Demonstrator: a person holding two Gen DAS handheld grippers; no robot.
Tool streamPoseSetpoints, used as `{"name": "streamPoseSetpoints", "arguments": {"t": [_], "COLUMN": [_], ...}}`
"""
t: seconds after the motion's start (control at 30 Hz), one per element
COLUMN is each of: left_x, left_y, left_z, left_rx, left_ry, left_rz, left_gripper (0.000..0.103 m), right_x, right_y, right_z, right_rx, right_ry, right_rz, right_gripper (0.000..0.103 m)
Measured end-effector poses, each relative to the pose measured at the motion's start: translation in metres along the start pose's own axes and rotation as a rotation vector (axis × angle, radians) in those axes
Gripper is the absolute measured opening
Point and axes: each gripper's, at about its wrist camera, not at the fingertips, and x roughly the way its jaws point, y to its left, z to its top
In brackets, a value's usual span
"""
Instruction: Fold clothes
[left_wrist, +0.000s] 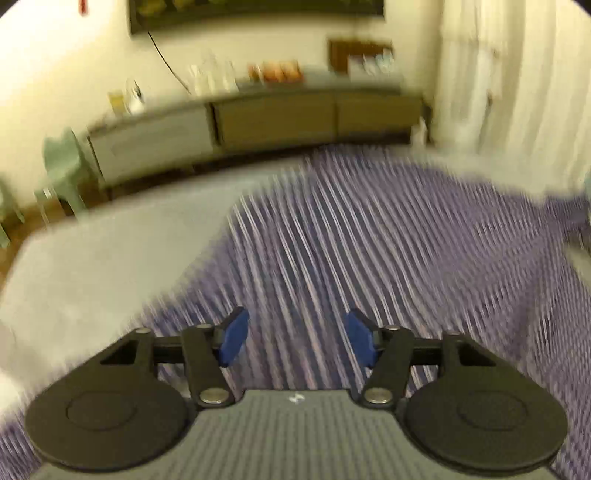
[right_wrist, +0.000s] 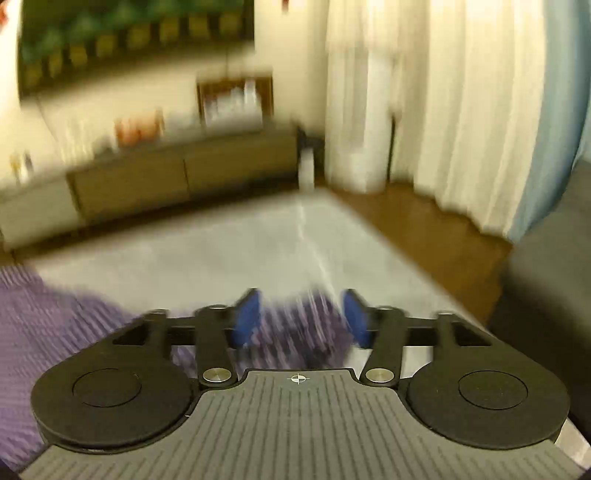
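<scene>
A purple and white striped garment (left_wrist: 369, 251) lies spread over the pale grey table (left_wrist: 103, 266) in the left wrist view, blurred by motion. My left gripper (left_wrist: 297, 338) hovers over its near part, open, with nothing between the blue pads (left_wrist: 234, 338). In the right wrist view the same striped garment (right_wrist: 44, 325) lies at the left, and an end of it (right_wrist: 299, 325) sits between the blue pads (right_wrist: 246, 321) of my right gripper (right_wrist: 301, 319). That gripper is open, with the pads apart on either side of the cloth. The grey table (right_wrist: 221, 258) stretches ahead.
A long low wooden sideboard (left_wrist: 277, 118) with bottles and boxes runs along the far wall. A pale green chair (left_wrist: 62, 166) stands at the left. White curtains (right_wrist: 443, 110) hang at the right over a wooden floor (right_wrist: 424, 229). A dark grey sofa edge (right_wrist: 546, 277) is at the far right.
</scene>
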Motion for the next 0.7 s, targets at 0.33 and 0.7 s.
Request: {"name": "streamPoseSetpoints", "arguments": {"t": [0.33,0.7], "left_x": [0.134,0.151], "left_y": [-0.003,0.008], "left_z": [0.079,0.059], "left_rx": [0.151,0.054], "left_ry": [0.113,0.140], "left_rz": [0.060,0.234], "left_gripper": [0.060,0.002], "right_x": [0.081,0.187], "right_y": [0.135,0.237], "right_z": [0.032,0.024], "right_rx": [-0.348,-0.533], "right_ry": [0.095,0.204], "right_rz": [0.315,0.425], "right_gripper": [0.081,0.000]}}
